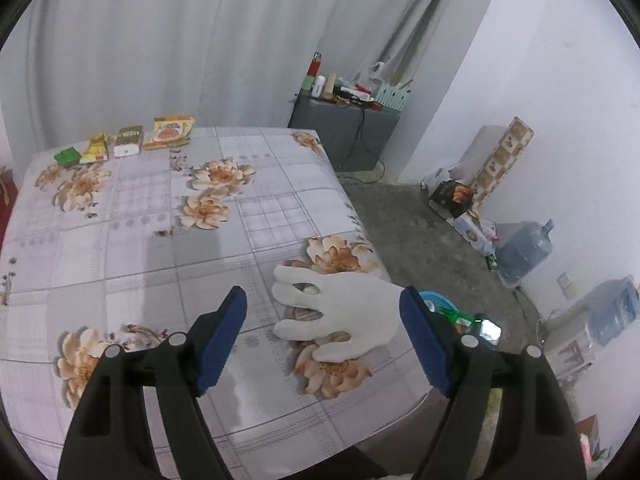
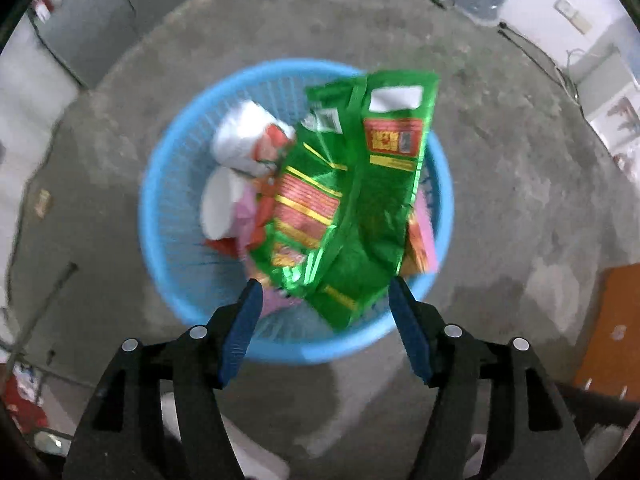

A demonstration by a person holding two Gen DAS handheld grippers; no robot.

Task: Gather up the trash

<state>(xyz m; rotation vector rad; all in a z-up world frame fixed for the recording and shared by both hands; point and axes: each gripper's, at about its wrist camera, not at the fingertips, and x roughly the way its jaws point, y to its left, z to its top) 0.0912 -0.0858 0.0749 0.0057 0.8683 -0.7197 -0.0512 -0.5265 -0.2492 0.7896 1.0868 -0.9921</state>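
Note:
In the right wrist view my right gripper (image 2: pixel 322 288) is open above a blue plastic basket (image 2: pixel 168 184) on the concrete floor. A green snack bag (image 2: pixel 356 200) lies loose between the jaws, over the basket, with white cups (image 2: pixel 240 136) and other wrappers beneath it. In the left wrist view my left gripper (image 1: pixel 322 300) is open and empty over the floral tablecloth (image 1: pixel 160 240). A white glove (image 1: pixel 340 312) lies flat on the table between its fingers. Several trash items sit at the table's far edge: a green box (image 1: pixel 67 157), a yellow wrapper (image 1: pixel 95 150), a white-green box (image 1: pixel 129 141), an orange packet (image 1: pixel 171 132).
A grey cabinet (image 1: pixel 344 136) with bottles and clutter stands beyond the table. Boxes, bags and a water jug (image 1: pixel 524 252) line the right wall. The basket rim (image 1: pixel 436 298) shows by the table's right edge. An orange board (image 2: pixel 608 328) lies on the floor at right.

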